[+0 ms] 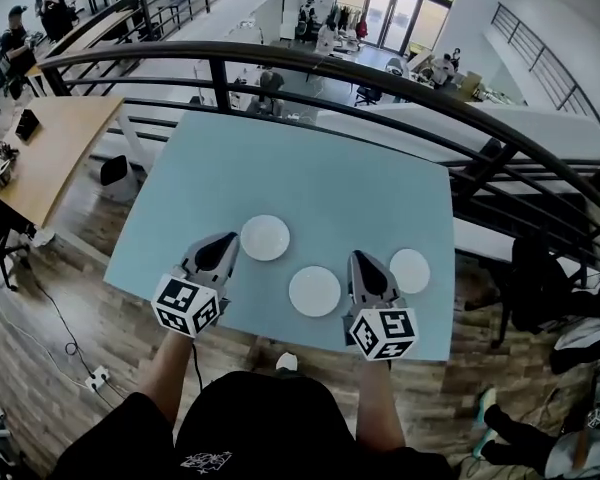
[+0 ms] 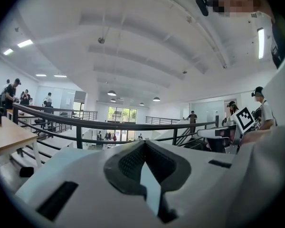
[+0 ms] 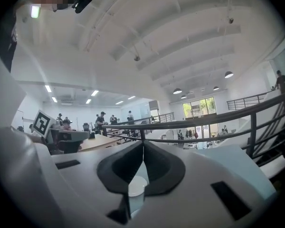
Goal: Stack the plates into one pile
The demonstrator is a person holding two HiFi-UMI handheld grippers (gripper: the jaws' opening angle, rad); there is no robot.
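- Pale blue was the top of the desk (image 1: 280,168), which carried three white plates, each lying flat on its own and apart from the others: the left plate (image 1: 265,237) farthest from the person, the middle plate (image 1: 314,291) nearest, and the right plate (image 1: 410,271) close to the desk's right edge.
- A black curved railing (image 1: 380,73) ran just past the desk's far edge, with a lower floor of people and chairs beyond it.
- A second desk of light wood (image 1: 50,148) stood off to the left, well apart, on a plank floor (image 1: 40,368).
- The left tongs (image 1: 223,243) hung over the near left part of the blue desk, just beside the left plate and not touching it; its own view showed the tips pressed together with nothing pinched.
- The right tongs (image 1: 366,260) sat between the middle plate and the right plate, near both, tips likewise pressed together and pinching nothing.
- In the right gripper view, a white plate showed through the slot below the closed tips; which plate could not be told.
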